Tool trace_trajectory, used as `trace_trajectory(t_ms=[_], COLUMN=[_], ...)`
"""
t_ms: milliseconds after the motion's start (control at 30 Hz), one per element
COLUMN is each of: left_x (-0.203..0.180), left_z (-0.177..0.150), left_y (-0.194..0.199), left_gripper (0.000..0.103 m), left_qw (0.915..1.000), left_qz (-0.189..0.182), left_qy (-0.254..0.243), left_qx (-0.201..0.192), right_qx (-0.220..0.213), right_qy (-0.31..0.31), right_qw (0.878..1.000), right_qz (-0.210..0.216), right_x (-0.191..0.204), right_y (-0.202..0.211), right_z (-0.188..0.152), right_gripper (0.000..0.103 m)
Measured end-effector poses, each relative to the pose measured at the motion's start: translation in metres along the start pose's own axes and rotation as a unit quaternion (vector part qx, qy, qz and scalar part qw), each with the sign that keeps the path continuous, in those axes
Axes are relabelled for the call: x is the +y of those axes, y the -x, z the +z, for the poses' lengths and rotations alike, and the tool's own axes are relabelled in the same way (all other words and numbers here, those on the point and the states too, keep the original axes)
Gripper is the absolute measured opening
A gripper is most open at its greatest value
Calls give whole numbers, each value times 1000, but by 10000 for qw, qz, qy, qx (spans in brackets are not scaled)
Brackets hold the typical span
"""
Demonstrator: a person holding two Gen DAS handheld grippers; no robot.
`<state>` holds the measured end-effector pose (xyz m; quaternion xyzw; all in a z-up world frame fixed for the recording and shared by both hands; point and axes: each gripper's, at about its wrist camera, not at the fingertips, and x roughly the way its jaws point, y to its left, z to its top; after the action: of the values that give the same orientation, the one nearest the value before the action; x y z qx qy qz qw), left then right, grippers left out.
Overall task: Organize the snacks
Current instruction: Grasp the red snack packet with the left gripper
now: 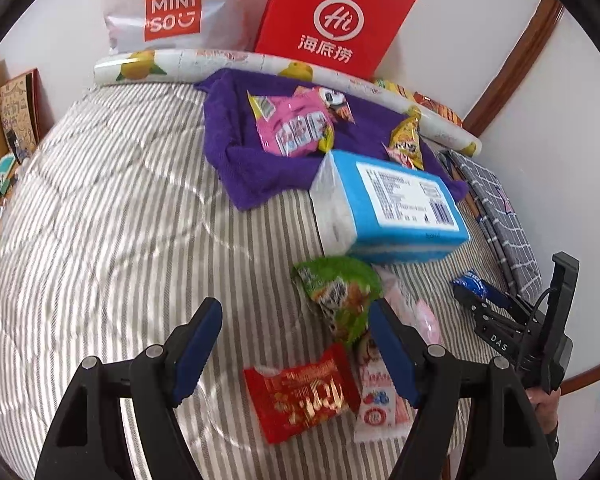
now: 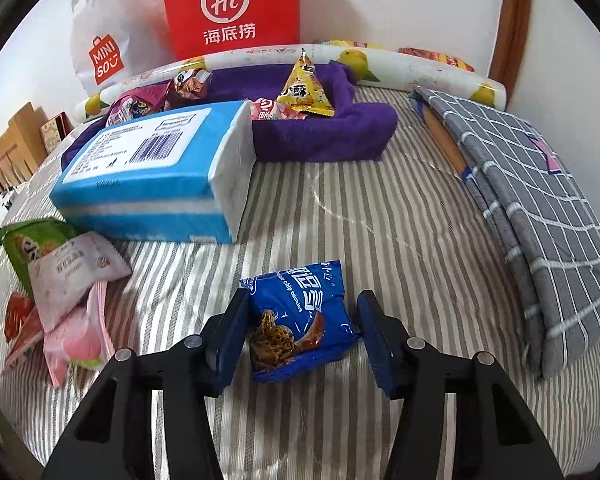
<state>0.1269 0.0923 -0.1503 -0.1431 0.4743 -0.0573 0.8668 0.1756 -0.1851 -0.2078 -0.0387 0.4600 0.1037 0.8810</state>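
Bed (image 2: 380, 208): quilted cover, grey and white stripes, soft and puckered.

Blue cookie packet (image 2: 300, 316): glossy crinkled foil, pillow-shaped, lying on the stripes near the bed's right side. My right claw (image 2: 300, 332) straddles it, one blue pad against its left edge, the other just clear of its right corner; not clamped.

My left claw (image 1: 296, 352): jaws apart, nothing gripped, over the pile nearest me. Red packet (image 1: 300, 396): shiny foil, gold print, flat square. Green packet (image 1: 340, 296): crumpled film, just beyond it. White-and-pink packet (image 1: 376, 404): smooth, touching the red one's right edge.

Tissue pack (image 1: 388, 204): blue plastic wrap, soft brick shape, mid-bed.

Purple towel (image 1: 252, 160): plush, rumpled, towards the bed's far edge, carrying a pink packet (image 1: 296, 124) and a yellow triangular sachet (image 2: 306, 84).

Grey checked cloth (image 2: 540, 208): folded, along the right edge.
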Motion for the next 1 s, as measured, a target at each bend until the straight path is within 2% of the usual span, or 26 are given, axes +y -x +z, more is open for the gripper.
trace_trajectory(t_ms=[333,633,900,1000], left_x=[-4,-10,-25,-36], left_z=[-27,-42,-46,-48], left_y=[-1,-21,-28,-35], left_gripper=[74,74,77,78], left_qw=[9998,9985,9967,9926], left_qz=[52,218,666,1002], left_qy=[-39,-9,-332,-613], left_qx=[208,501,316,294], right_qx=[-96,-130,-143,-139], right_qy=[-236,-262,-255,-249], right_qw=[9996,9996,9995,9995], right_qz=[-86,-46,95,113], right_x=[-1,-3,-5,-5], right_y=[3,4,4,4], right_z=[-8,-9,-10,-10], right_gripper=[55,56,59,61])
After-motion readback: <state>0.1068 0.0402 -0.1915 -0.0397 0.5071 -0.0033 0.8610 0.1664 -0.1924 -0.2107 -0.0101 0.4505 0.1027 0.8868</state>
